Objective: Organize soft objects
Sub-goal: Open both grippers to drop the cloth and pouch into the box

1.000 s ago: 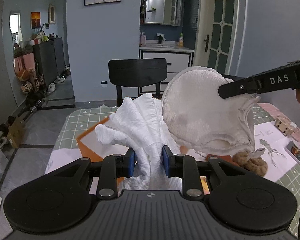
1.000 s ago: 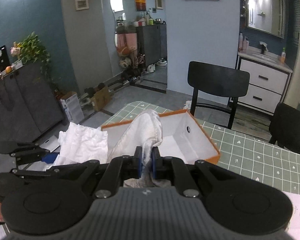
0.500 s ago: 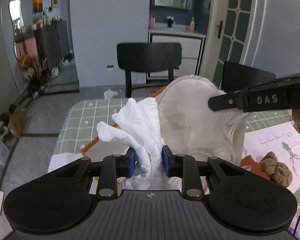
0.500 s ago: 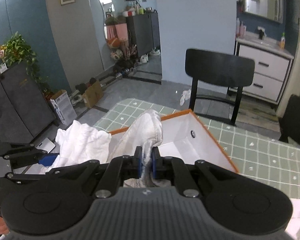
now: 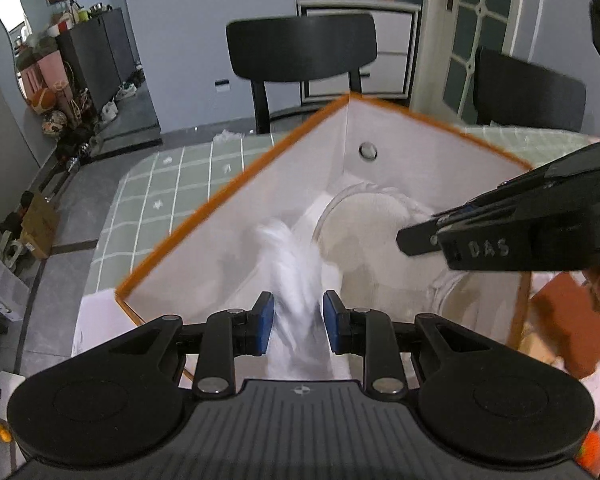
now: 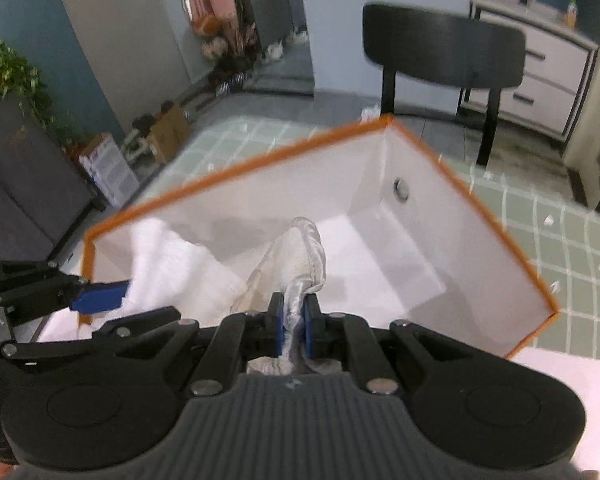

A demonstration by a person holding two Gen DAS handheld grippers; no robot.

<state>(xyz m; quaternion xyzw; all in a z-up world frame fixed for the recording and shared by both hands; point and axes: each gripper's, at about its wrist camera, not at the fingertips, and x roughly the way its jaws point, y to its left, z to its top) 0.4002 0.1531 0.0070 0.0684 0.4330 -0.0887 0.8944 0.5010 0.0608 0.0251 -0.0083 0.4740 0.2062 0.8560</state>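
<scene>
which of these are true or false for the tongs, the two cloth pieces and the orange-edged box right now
1. The left tongs grip a crumpled white cloth. True.
2. The right tongs stand wide open and empty. False: they are shut on the rim of a round cream fabric piece.
3. Both fabrics hang over the open white box with the orange rim. True.
4. The box has a lid closed over it. False: it is open at the top, its white inside showing.
5. A black chair stands past the box's far corner. True.
6. The box sits on a bare wooden table. False: it sits on a green checked tablecloth.
</scene>
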